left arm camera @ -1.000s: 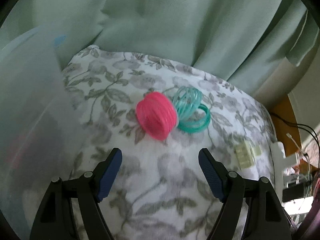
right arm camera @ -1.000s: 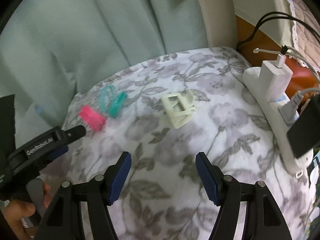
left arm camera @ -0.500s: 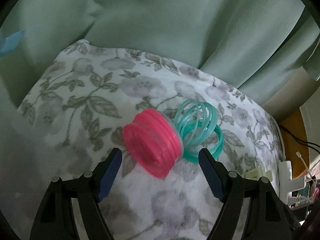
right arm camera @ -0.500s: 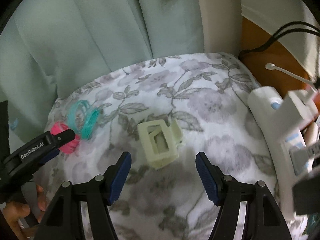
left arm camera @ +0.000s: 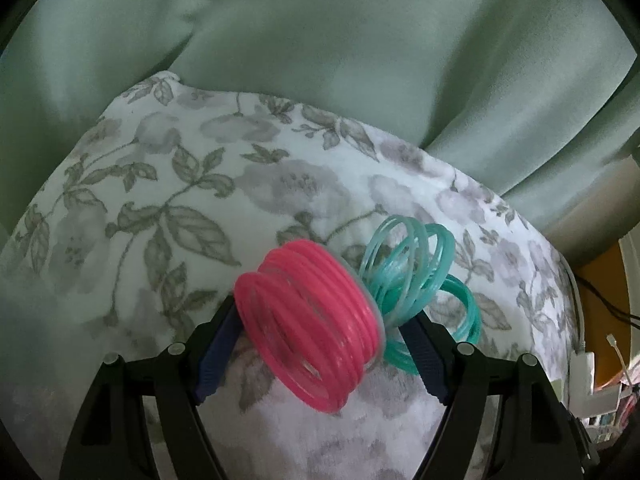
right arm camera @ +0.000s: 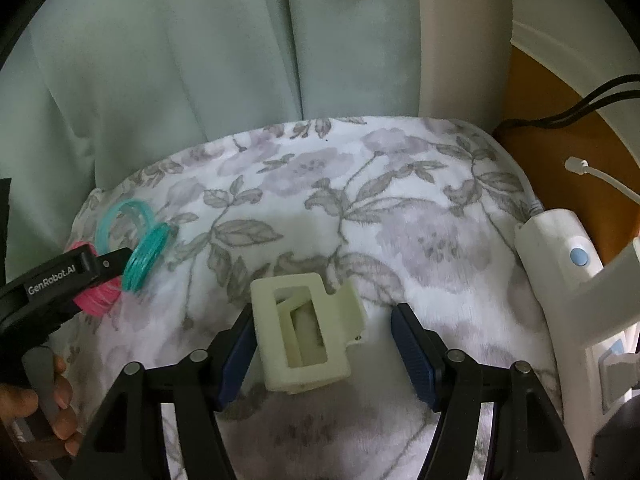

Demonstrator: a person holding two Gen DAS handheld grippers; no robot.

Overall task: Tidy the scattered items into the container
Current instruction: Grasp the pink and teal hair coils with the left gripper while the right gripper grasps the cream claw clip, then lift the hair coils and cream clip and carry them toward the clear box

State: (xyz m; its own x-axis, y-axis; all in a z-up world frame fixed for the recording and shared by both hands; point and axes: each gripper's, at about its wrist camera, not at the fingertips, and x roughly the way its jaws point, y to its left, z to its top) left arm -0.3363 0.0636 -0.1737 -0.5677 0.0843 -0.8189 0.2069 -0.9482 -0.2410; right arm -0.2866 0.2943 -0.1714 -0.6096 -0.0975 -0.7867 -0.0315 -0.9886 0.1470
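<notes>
A pink coil spring toy [left arm camera: 310, 322] lies on the floral blanket [left arm camera: 160, 184], joined to a teal coil spring [left arm camera: 416, 276] on its right. My left gripper [left arm camera: 320, 354] is open, and its jaws stand either side of the pink coil. In the right wrist view the pink coil [right arm camera: 98, 294] and teal coil [right arm camera: 140, 236] show at the far left behind the left gripper's body. A cream plastic block [right arm camera: 306, 330] lies between the jaws of my open right gripper [right arm camera: 324, 354], nearer the left jaw. No container is in view.
A green curtain [left arm camera: 320, 60] hangs behind the blanket. A white power strip [right arm camera: 560, 248] with plugs and cables lies along the right edge. A wooden surface [right arm camera: 560, 128] is at the far right. A hand [right arm camera: 56, 396] holds the left gripper's trigger.
Both grippers moved forward. The pink coil now sits between the left jaws, and the cream block now sits between the right jaws. Both stay open.
</notes>
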